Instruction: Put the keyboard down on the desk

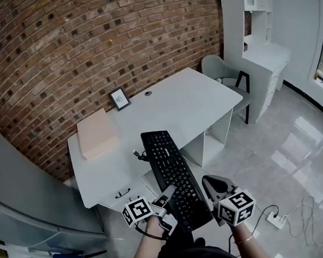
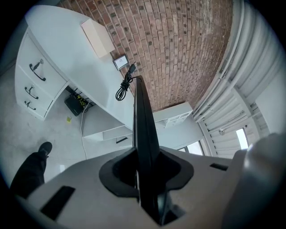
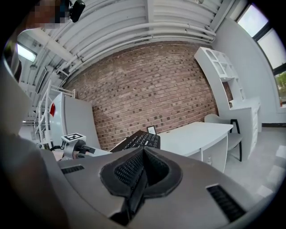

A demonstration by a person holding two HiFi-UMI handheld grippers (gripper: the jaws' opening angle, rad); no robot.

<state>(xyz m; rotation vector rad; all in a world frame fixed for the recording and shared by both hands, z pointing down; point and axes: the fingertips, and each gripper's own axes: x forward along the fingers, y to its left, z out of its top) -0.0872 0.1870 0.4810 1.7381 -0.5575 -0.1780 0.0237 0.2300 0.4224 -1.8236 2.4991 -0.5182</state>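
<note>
The black keyboard [image 1: 174,178] hangs level in the air, lengthwise away from me, its far end over the front edge of the white desk [image 1: 192,97]. My left gripper [image 1: 167,195] is shut on the keyboard's left long edge near the close end. My right gripper [image 1: 207,188] is shut on the right long edge opposite. In the left gripper view the keyboard [image 2: 144,120] runs edge-on out of the left gripper [image 2: 146,176], with its coiled cable [image 2: 123,87] dangling at the far end. In the right gripper view the key rows [image 3: 139,139] show beyond the right gripper [image 3: 139,174].
On the desk lie a flat beige box [image 1: 97,138] at the left and a small picture frame [image 1: 119,98] by the brick wall. A drawer unit [image 1: 122,195] stands under the desk's left end. A grey chair [image 1: 227,72] and white shelving [image 1: 263,38] stand at the right. A power strip [image 1: 276,220] lies on the floor.
</note>
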